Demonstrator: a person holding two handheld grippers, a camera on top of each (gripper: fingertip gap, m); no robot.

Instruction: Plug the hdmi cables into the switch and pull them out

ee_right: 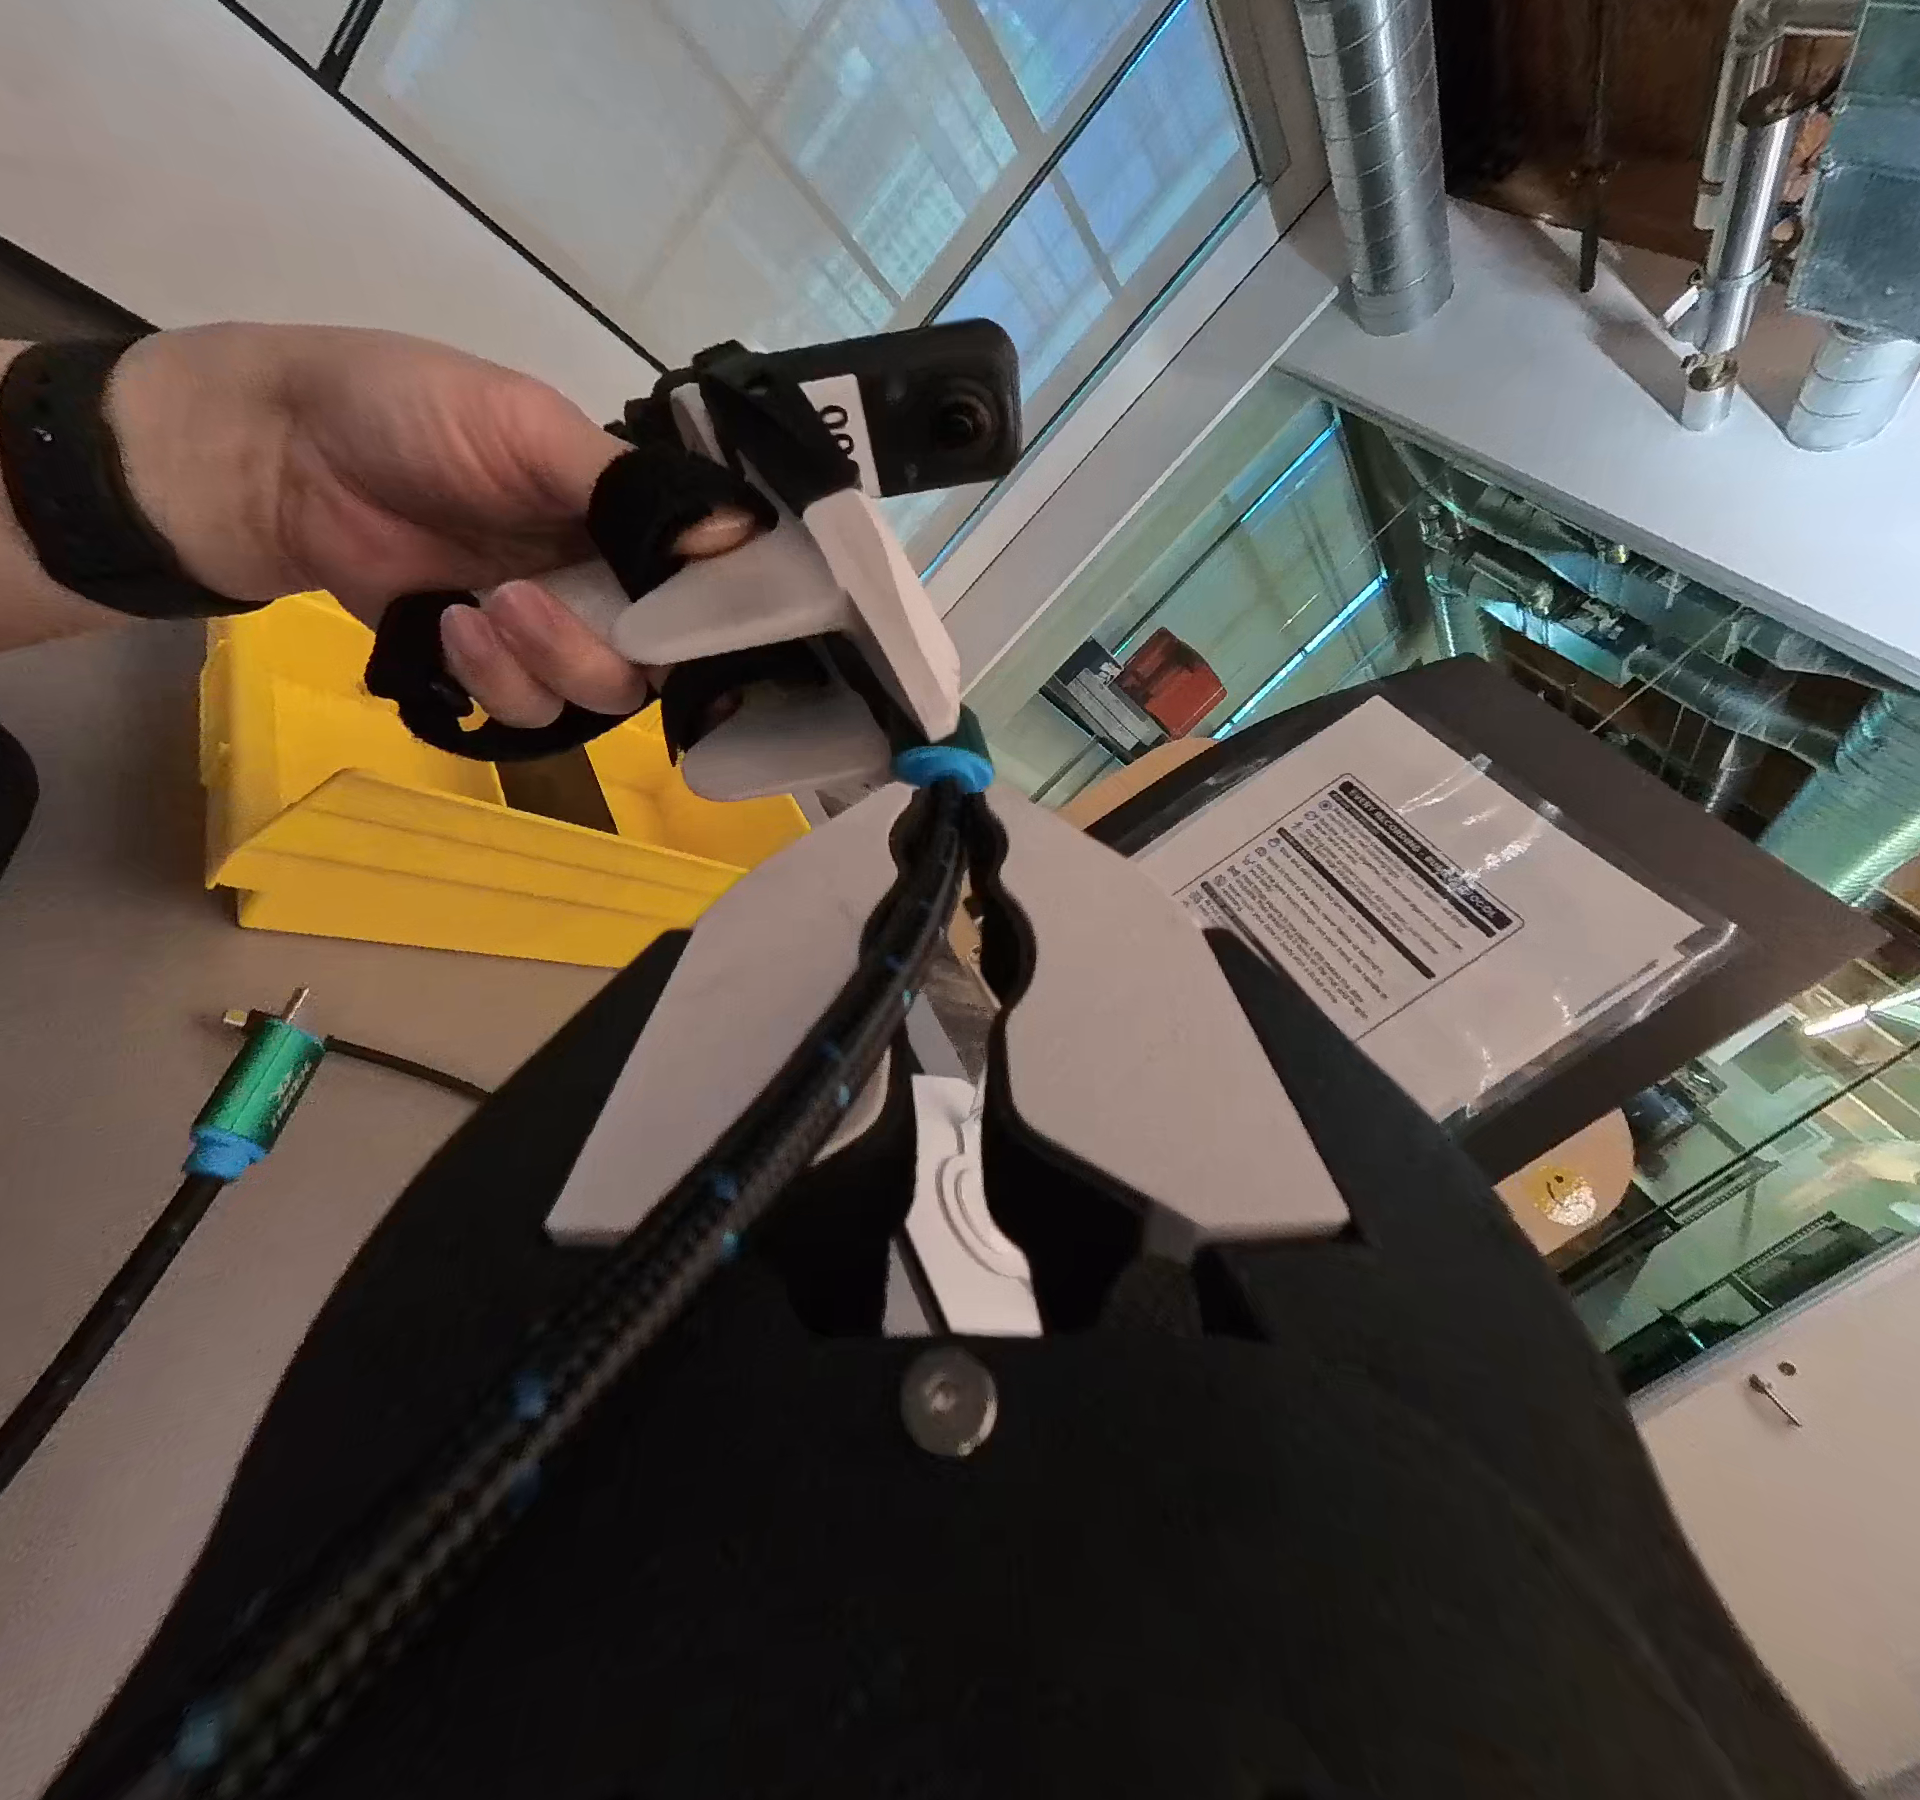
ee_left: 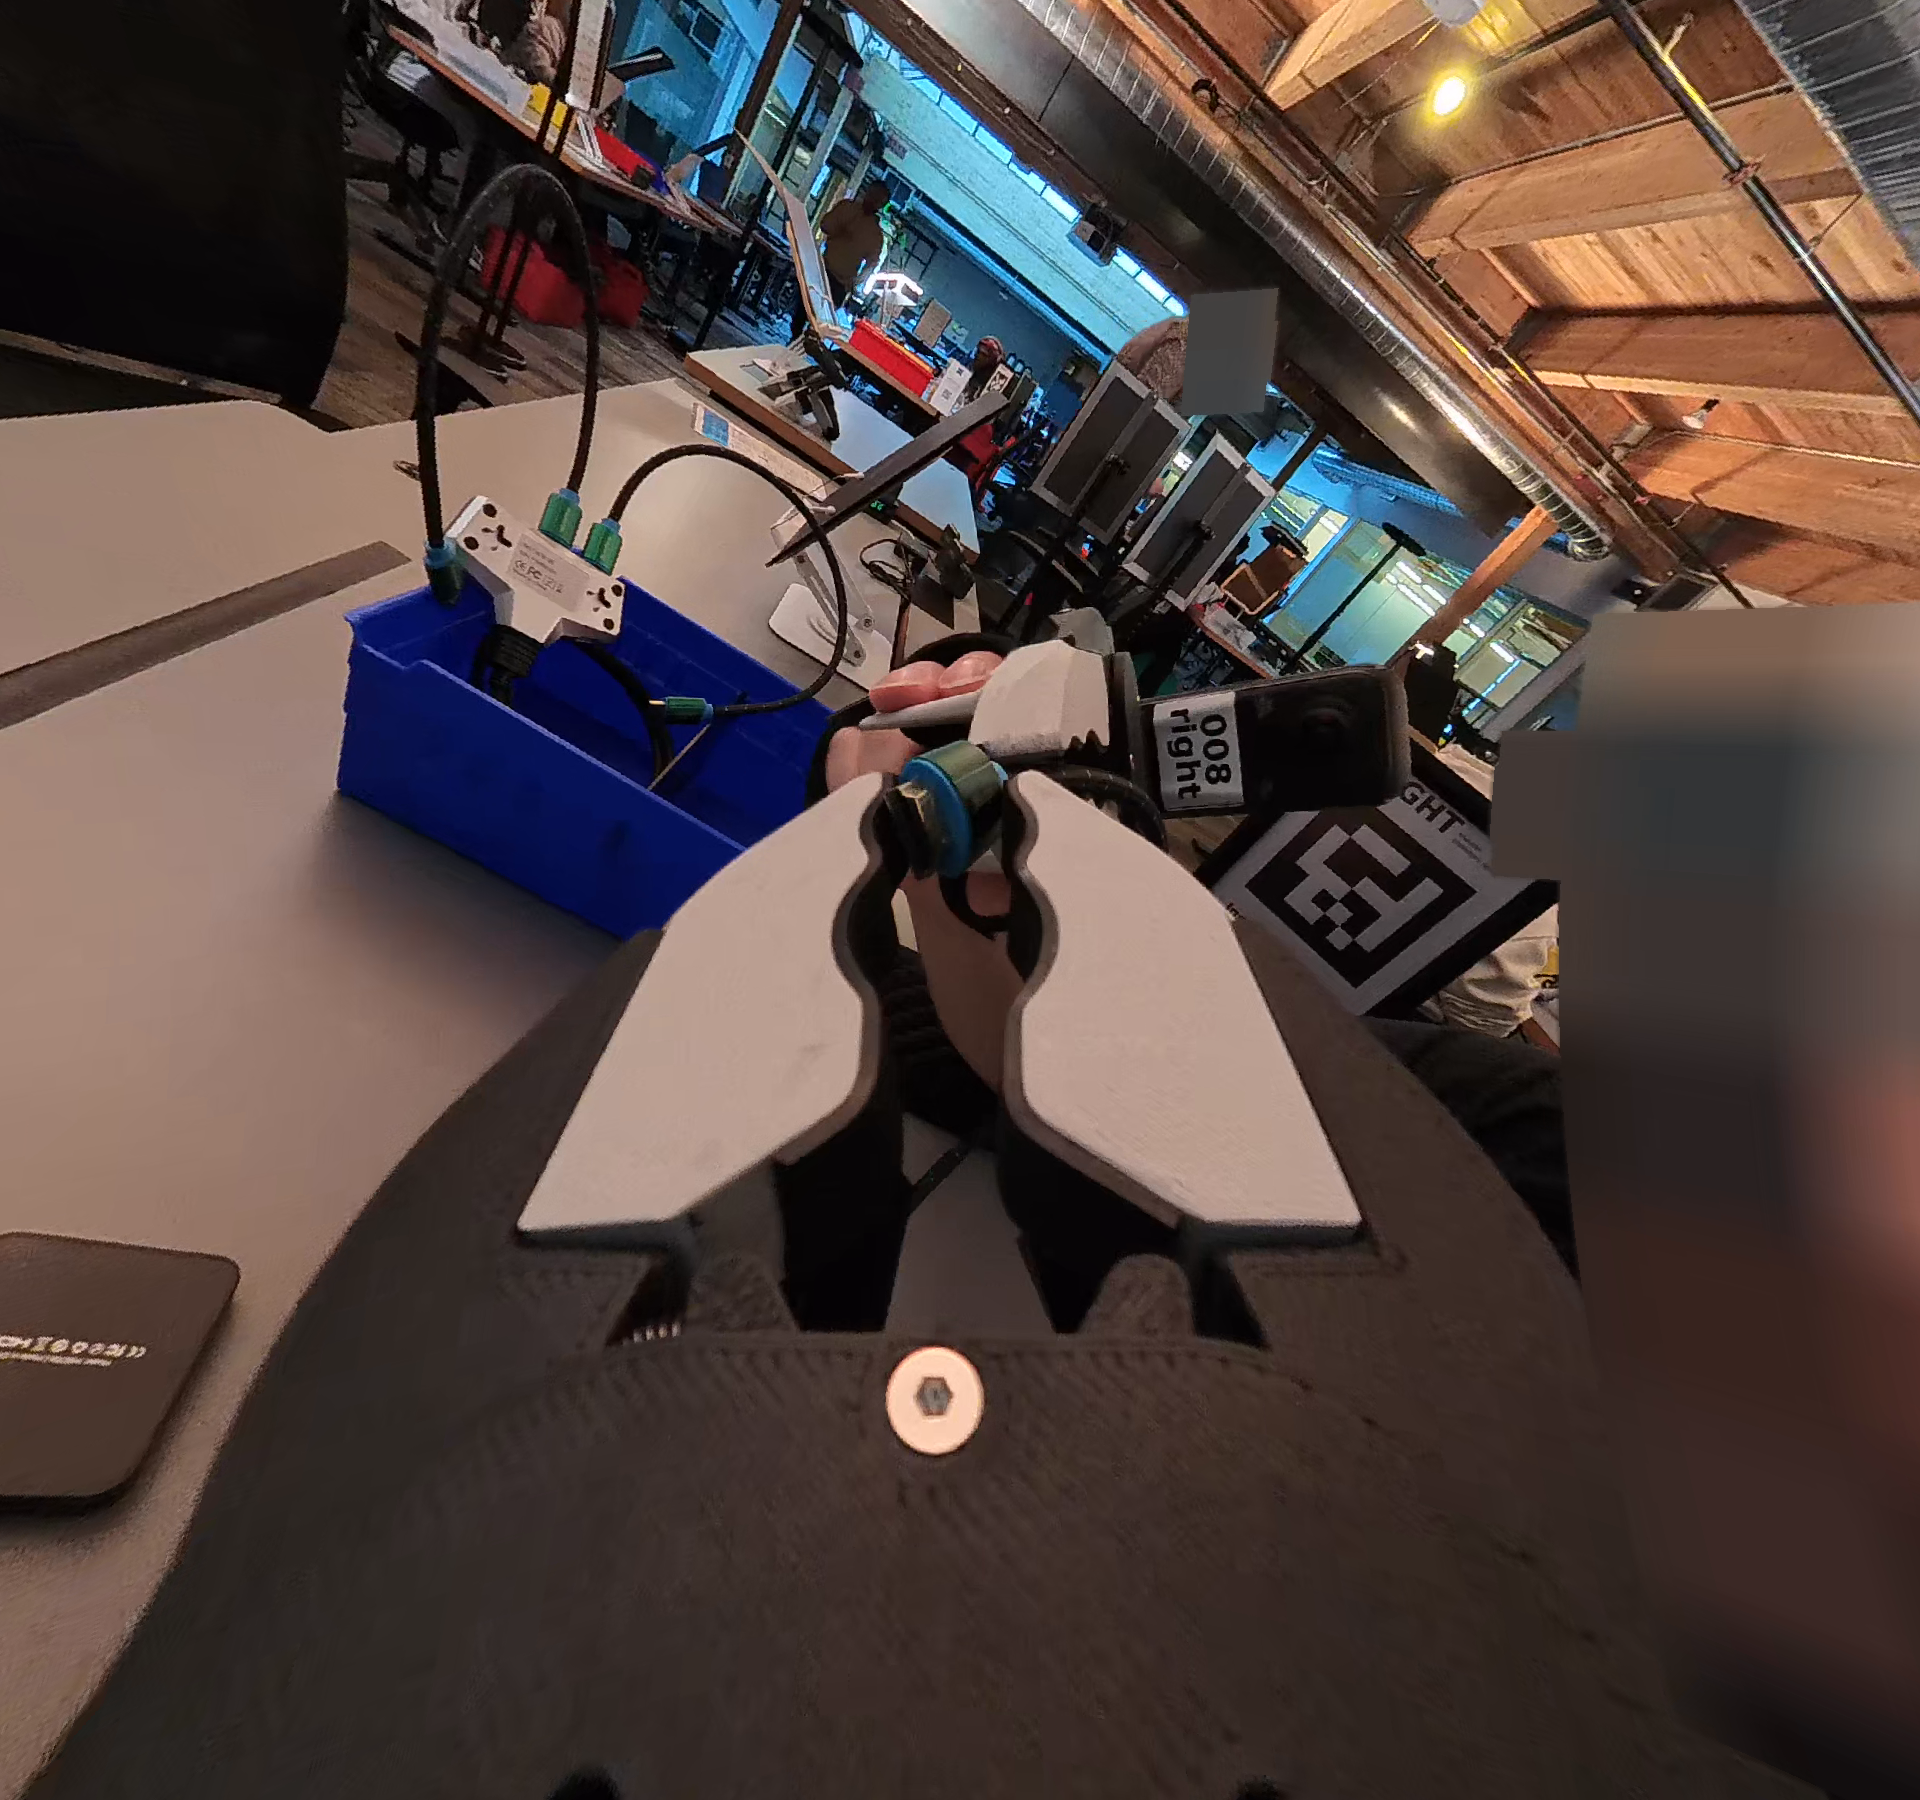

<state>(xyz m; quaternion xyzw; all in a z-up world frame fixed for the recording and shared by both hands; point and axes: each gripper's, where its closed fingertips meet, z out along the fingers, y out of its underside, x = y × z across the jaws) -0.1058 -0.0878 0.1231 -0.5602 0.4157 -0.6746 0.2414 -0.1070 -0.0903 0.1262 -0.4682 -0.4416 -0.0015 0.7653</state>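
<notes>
My left gripper (ee_left: 940, 805) is shut on a green HDMI plug with a blue ring (ee_left: 940, 820) and holds it in the air above the table. My right gripper (ee_right: 943, 841) is shut on that plug's black braided cable (ee_right: 727, 1189), just behind the blue ring (ee_right: 940, 765). The two grippers meet tip to tip. The white switch (ee_left: 540, 566) leans on the rim of a blue bin (ee_left: 520, 794), with three green plugs (ee_left: 582, 529) plugged into it. Another green plug (ee_right: 255, 1075) lies loose on the table.
A yellow bin (ee_right: 416, 836) stands on the table behind the left hand. A dark flat pad (ee_left: 94, 1366) lies at the near left. A white tablet stand (ee_left: 831, 607) stands behind the blue bin. A black board with a laminated sheet (ee_right: 1455, 929) is to the right.
</notes>
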